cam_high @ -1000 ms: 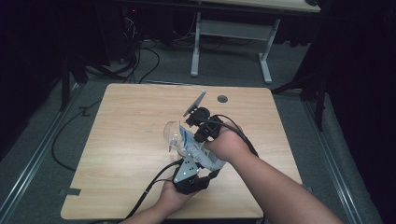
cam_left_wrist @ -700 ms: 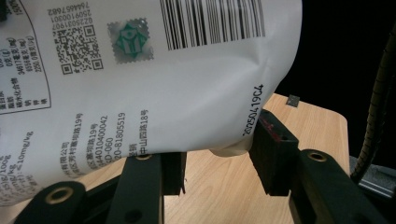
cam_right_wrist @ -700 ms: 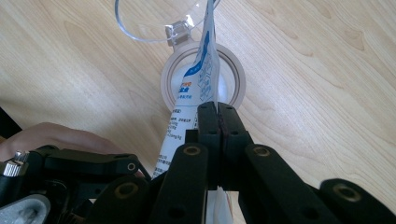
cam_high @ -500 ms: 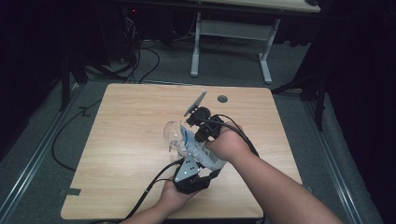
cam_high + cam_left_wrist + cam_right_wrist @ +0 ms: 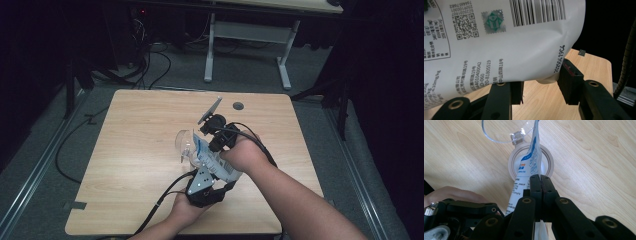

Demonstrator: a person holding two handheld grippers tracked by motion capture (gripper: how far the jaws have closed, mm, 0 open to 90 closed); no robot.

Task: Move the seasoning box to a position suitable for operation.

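A white pouch [image 5: 216,161] with blue print and a barcode [image 5: 499,50] hangs tilted between both grippers above the table. My right gripper [image 5: 540,178] is shut on the pouch's thin upper edge [image 5: 534,155], whose tip points into the mouth of a clear round jar [image 5: 511,167]. The jar's clear hinged lid [image 5: 499,132] stands open. In the high view the jar [image 5: 184,145] stands at mid-table just left of the right gripper [image 5: 206,142]. My left gripper [image 5: 541,85] clasps the pouch's bulging bottom end, nearer the front edge [image 5: 214,170].
The wooden table [image 5: 140,125] has a round cable hole [image 5: 238,105] near its far edge. Black cables trail from both grippers over the front edge. A white desk frame [image 5: 250,45] stands on the floor beyond the table.
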